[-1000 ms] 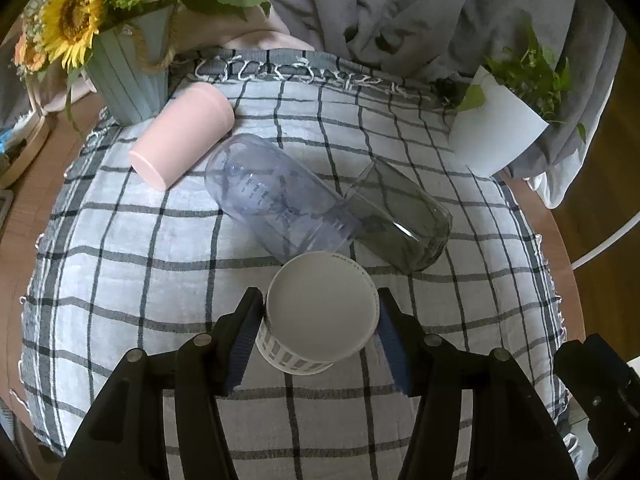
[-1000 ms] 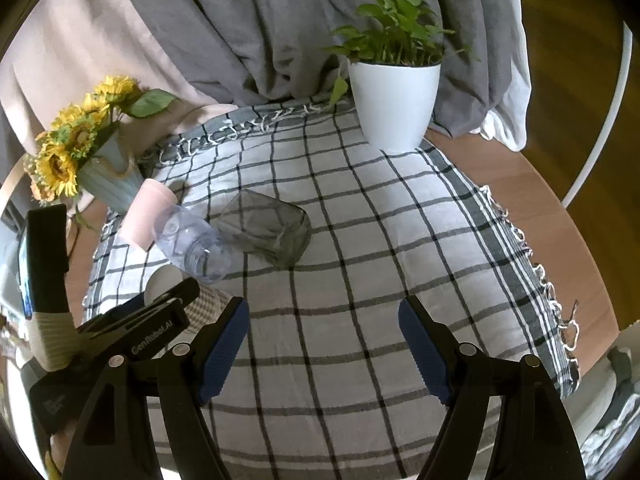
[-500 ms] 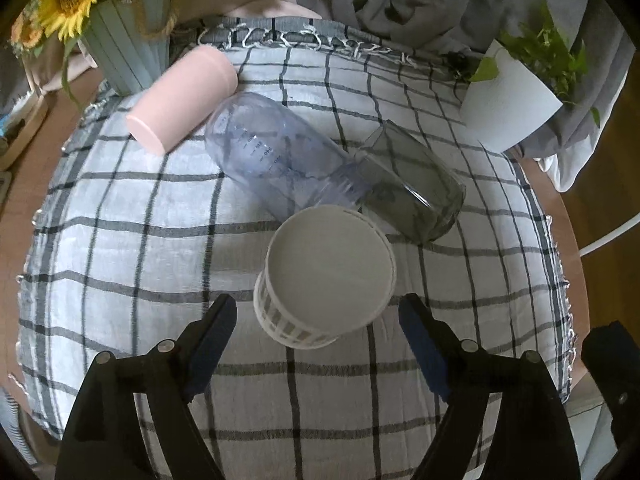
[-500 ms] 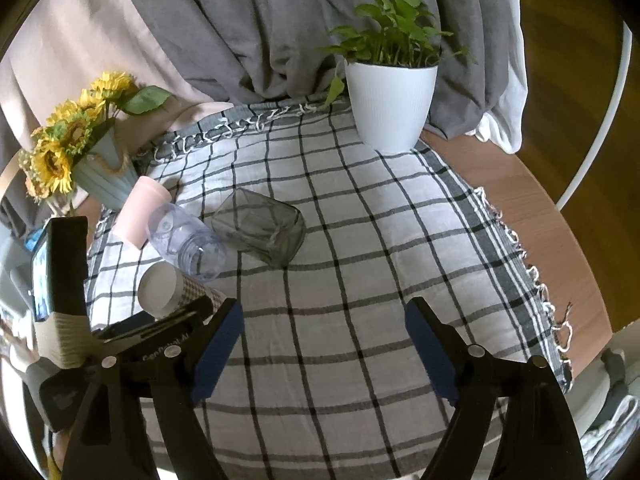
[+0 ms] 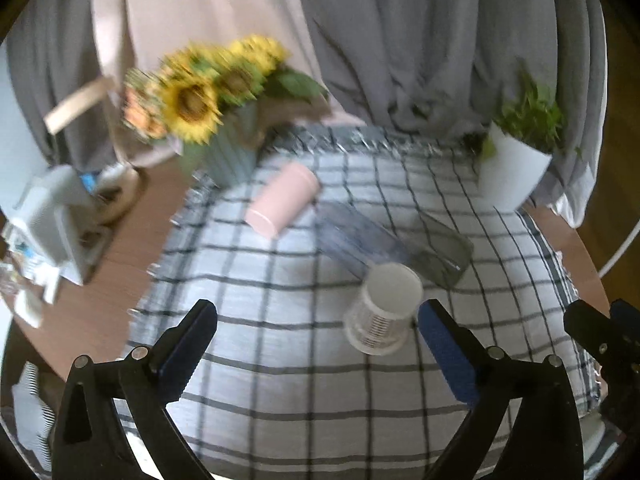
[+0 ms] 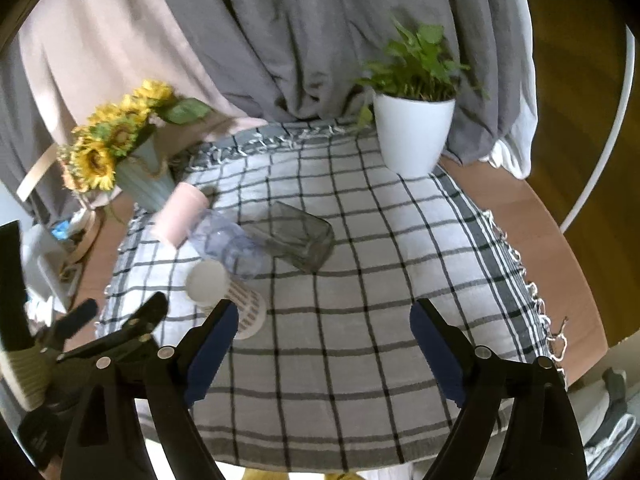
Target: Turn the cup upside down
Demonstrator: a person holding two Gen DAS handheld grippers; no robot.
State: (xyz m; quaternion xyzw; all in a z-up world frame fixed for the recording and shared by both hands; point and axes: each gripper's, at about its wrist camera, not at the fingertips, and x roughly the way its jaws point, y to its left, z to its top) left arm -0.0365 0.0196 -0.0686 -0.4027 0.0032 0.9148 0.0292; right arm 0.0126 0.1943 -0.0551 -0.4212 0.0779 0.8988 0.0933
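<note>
A white paper cup (image 5: pixel 382 314) with printed lines stands upside down on the checked cloth (image 5: pixel 280 288), base up; it also shows in the right wrist view (image 6: pixel 226 294). My left gripper (image 5: pixel 318 350) is open and empty, drawn back above the cloth, its right finger just beside the cup. My right gripper (image 6: pixel 324 350) is open and empty over the cloth's front. A pink cup (image 5: pixel 282 204), a clear plastic cup (image 5: pixel 356 242) and a grey glass (image 5: pixel 440 250) lie on their sides behind the white cup.
A sunflower vase (image 5: pixel 224 140) stands at the back left and a white plant pot (image 6: pixel 412 136) at the back right. Grey curtains hang behind. Clutter (image 5: pixel 48 224) sits on the wooden table left of the cloth.
My left gripper opened, let go of the white cup and pulled back and left. The cup stays upside down on the cloth. The right gripper barely moved.
</note>
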